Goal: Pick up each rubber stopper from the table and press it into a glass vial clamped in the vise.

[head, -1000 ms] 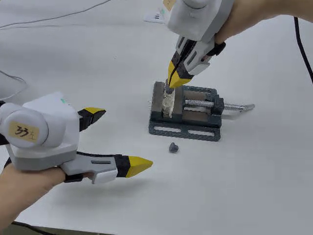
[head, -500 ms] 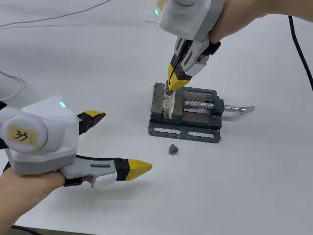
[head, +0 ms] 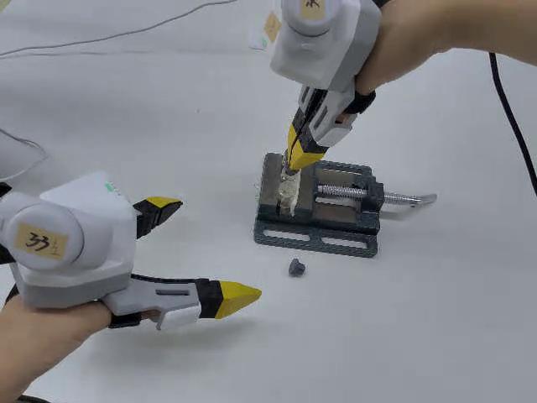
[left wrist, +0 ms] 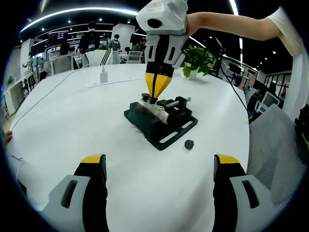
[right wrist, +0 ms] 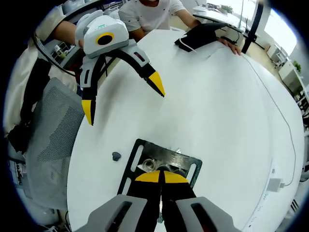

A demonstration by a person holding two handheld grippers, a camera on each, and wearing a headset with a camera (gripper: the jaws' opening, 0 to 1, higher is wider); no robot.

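In the head view, rests the right gripper point(head: 295, 164), jaws shut tight together, tip-down on a glass vial point(head: 286, 198) at the left end of the vise point(head: 336, 220), with one rubber stopper point(head: 296, 268) loose on the table point(head: 436, 319) just off the vise's near edge. In the left gripper view, holds the left gripper point(left wrist: 159, 162) spread wide and empty, well short of the vise. In the right gripper view, looks down past touching tips at the vial mouths, stopper beside the vise's corner.
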